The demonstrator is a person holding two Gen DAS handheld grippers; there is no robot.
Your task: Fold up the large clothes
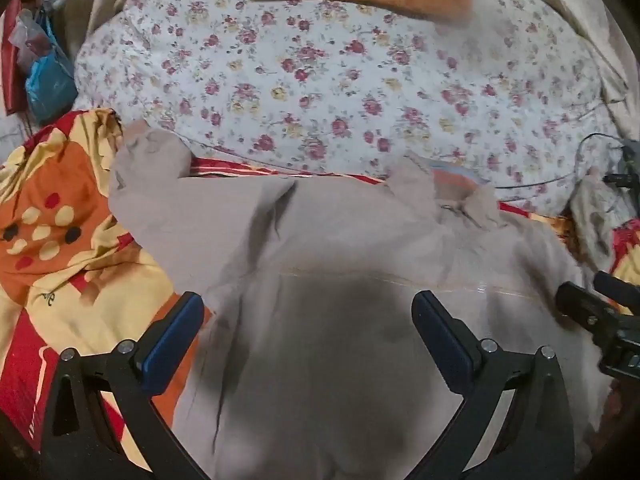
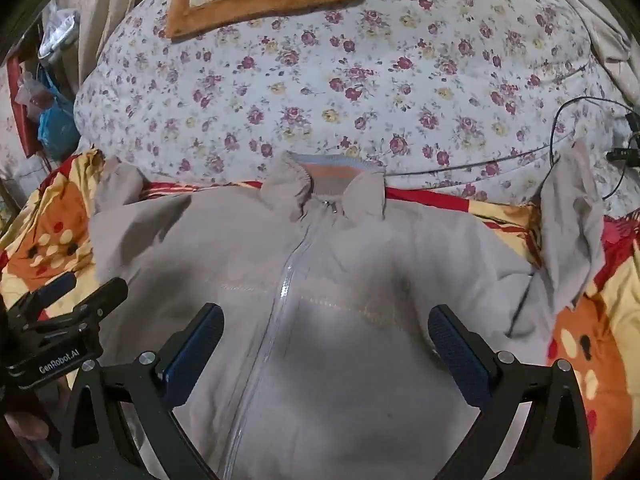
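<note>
Beige zip-front jacket (image 2: 320,280), laid front-up and unfolded on the orange-and-yellow patterned bedsheet (image 1: 60,220); left gripper (image 1: 308,320) and right gripper (image 2: 326,332) above it, jaws wide, empty; next, likely: grasp a sleeve, fold inward.

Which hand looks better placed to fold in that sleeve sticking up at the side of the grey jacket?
The right gripper. Its view shows the raised sleeve close on its own side, with the jacket lying between that sleeve and the left gripper. Both have open, empty jaws.
</note>
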